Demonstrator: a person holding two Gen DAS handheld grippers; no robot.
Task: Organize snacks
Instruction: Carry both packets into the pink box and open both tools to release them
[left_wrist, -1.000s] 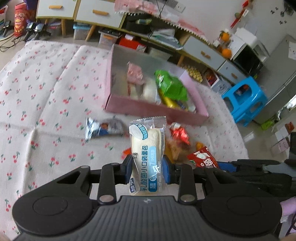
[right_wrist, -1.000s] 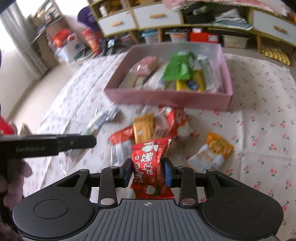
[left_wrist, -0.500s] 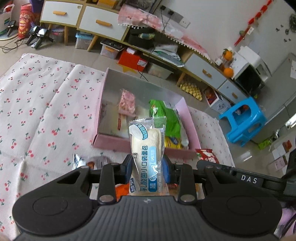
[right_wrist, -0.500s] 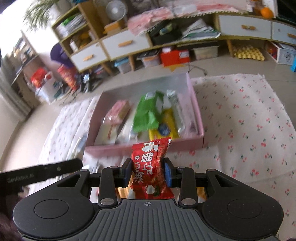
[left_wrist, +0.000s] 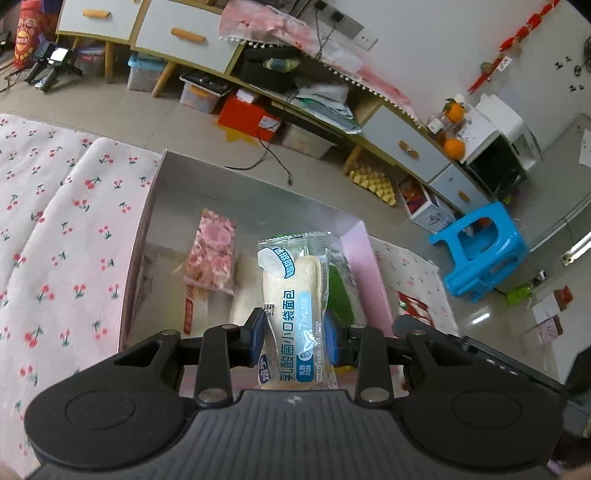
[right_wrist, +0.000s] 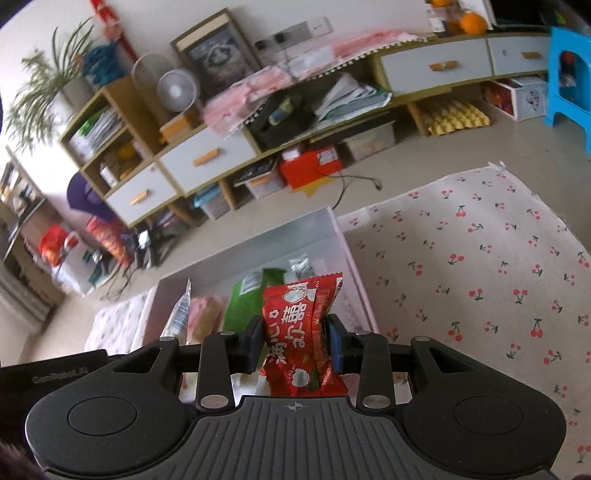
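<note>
My left gripper (left_wrist: 294, 341) is shut on a clear packet of white bread (left_wrist: 293, 295) with blue print, held upright above the pink box (left_wrist: 142, 236). Inside the box lie a pink packet (left_wrist: 214, 254), a green packet (left_wrist: 341, 295) and other snacks. My right gripper (right_wrist: 295, 343) is shut on a red snack packet (right_wrist: 301, 328), also above the pink box (right_wrist: 356, 280), near its right wall. The green packet (right_wrist: 245, 302) and the pink packet (right_wrist: 205, 317) show below it. The left gripper's body (right_wrist: 55, 373) shows at the lower left.
The box sits on a white cloth with cherry print (left_wrist: 55, 240), also seen in the right wrist view (right_wrist: 480, 266). Low cabinets with drawers (right_wrist: 207, 155) and storage boxes line the wall behind. A blue stool (left_wrist: 480, 254) stands right of the cloth.
Both grippers have moved forward with their packets, from above the loose snacks on the cloth to above the pink box. The loose snacks have dropped out of view.
</note>
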